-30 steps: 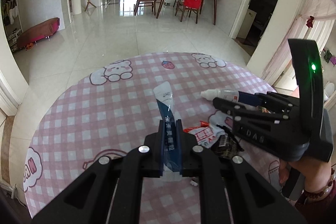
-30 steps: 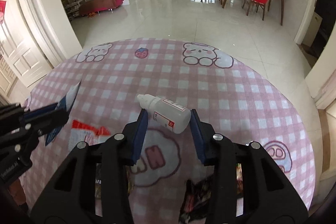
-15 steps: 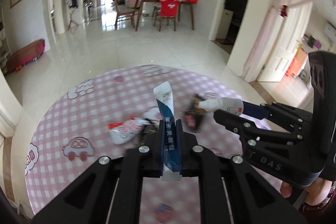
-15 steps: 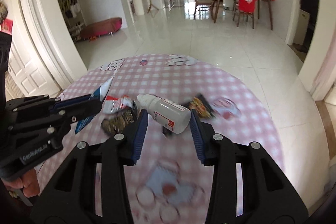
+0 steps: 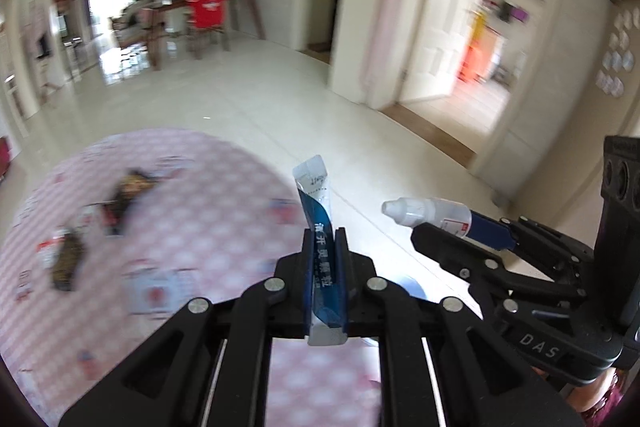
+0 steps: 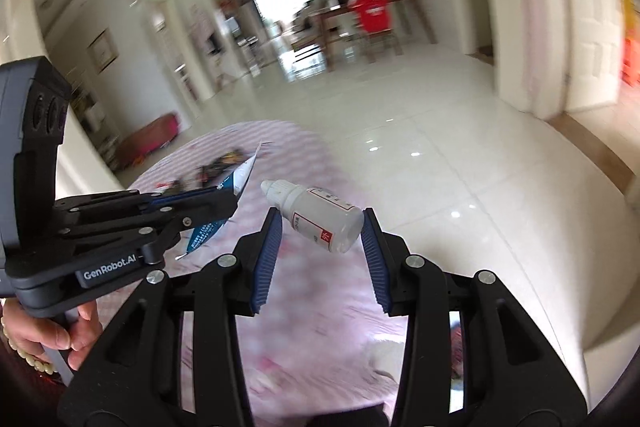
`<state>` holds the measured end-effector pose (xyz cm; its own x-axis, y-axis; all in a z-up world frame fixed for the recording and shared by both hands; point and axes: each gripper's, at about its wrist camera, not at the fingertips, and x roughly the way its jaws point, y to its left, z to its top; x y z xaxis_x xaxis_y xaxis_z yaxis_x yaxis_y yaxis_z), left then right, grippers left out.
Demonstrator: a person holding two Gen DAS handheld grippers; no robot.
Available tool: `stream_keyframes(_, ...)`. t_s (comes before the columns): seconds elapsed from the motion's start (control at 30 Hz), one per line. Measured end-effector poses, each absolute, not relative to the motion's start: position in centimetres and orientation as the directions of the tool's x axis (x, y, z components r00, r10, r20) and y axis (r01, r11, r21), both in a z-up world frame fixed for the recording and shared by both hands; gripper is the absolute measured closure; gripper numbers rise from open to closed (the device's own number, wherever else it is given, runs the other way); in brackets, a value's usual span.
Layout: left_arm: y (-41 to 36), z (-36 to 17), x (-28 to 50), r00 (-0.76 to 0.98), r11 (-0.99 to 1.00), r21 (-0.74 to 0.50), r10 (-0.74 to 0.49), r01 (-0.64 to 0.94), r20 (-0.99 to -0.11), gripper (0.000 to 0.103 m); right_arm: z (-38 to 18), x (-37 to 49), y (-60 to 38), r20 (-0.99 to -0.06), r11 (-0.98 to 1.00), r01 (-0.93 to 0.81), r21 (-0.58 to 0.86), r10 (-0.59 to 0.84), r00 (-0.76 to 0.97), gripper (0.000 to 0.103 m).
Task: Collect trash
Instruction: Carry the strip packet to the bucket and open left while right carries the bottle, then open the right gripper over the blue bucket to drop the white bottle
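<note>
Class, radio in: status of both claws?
Left claw shut on blue-white sachet. Right claw shut on white dropper bottle. Nothing blocking.

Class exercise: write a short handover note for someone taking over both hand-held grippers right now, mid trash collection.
Left hand-held gripper: shut on the blue and white sachet.
Right hand-held gripper: shut on the small white dropper bottle.
Both are held up off the pink checked table.
Done: two pieces picked up.
Left: drop both off (no bin in view), then fetch the wrappers on the table.
</note>
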<state>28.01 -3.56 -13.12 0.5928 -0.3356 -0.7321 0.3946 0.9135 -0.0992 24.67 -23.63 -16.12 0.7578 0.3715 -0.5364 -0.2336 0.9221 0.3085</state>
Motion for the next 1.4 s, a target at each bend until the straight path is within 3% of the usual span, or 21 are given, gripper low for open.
stream_keyframes(0.4,-20.4,-18.8,28.4,0.402,0.787,-0.153,-0.459,0.598,-0.793,0.091,-20.3,18.8,-39.7,-0.512,0.904,0.115,0.413,0.126,0.850,0.063)
stream_keyframes(0.43,-21.3,-19.4,28.8,0.389,0.785,-0.170,-0.468,0.596,-0.794,0.078,-20.7,18.5,-40.6,-0.512,0.898,0.131,0.420,0.115,0.851,0.063)
stream_keyframes(0.47,-21.9,-19.9,29.2,0.379,0.790,-0.180,-0.464,0.587,-0.800,0.047,-21.1,18.3,-41.5,-0.514,0.890,0.152,0.430,0.103,0.852,0.063)
stream_keyframes(0.53,-22.7,-20.8,29.7,0.389,0.819,-0.177,-0.434,0.545,-0.812,0.026,-21.9,18.3,-42.5,-0.524,0.881,0.172,0.441,0.097,0.846,0.063)
stream_keyframes(0.77,-23.0,-22.8,29.1,0.377,0.830,-0.150,-0.395,0.538,-0.838,0.026,-23.6,18.3,-44.0,-0.553,0.868,0.189,0.460,0.113,0.826,0.063)
stream_keyframes(1.3,-19.4,-22.2,29.9,0.414,0.865,-0.125,-0.354,0.486,-0.839,0.026,-24.0,19.5,-41.9,-0.556,0.866,0.167,0.471,0.145,0.818,0.062)
stream_keyframes(1.37,-19.1,-22.1,30.0,0.419,0.867,-0.124,-0.354,0.483,-0.836,0.025,-24.1,19.7,-42.0,-0.555,0.864,0.168,0.475,0.145,0.819,0.061)
stream_keyframes(1.4,-19.0,-22.0,30.1,0.423,0.867,-0.123,-0.353,0.482,-0.834,0.025,-24.3,19.8,-42.0,-0.553,0.861,0.171,0.480,0.145,0.820,0.054)
